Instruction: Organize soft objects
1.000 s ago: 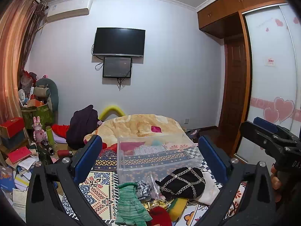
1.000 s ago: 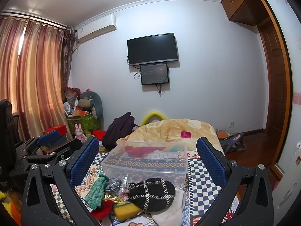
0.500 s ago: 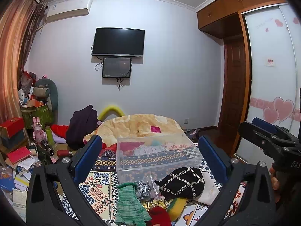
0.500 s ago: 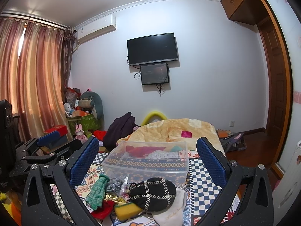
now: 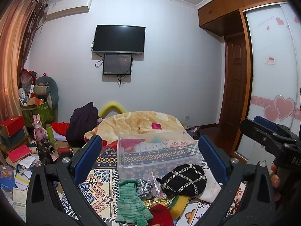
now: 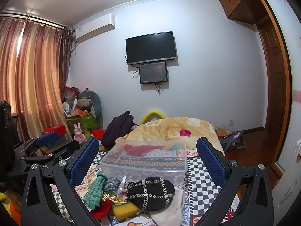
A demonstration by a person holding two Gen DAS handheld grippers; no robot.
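Clear bin (image 6: 144, 162): behind black cap (image 6: 150, 193), green glove (image 6: 96, 191), possibly sponge. Left hand-held gripper (image 5: 150, 158), right hand-held gripper (image 6: 147, 157): both spread wide, empty.

A: Which container anchors the left wrist view?

B: The clear plastic bin (image 5: 150, 155), holding folded fabrics, on the patterned bedspread (image 5: 105, 180).

A: What lies in front of the bin?

B: A green knit glove (image 5: 131, 203), a black cap with chain lattice (image 5: 183, 181) and a yellow sponge (image 5: 177, 204), heaped together.

A: And the grippers?

B: The left gripper (image 5: 150, 154) has its blue-padded fingers (image 5: 88, 156) spread wide either side of the bin, empty. The right gripper (image 5: 270, 137) sits right of the bin.
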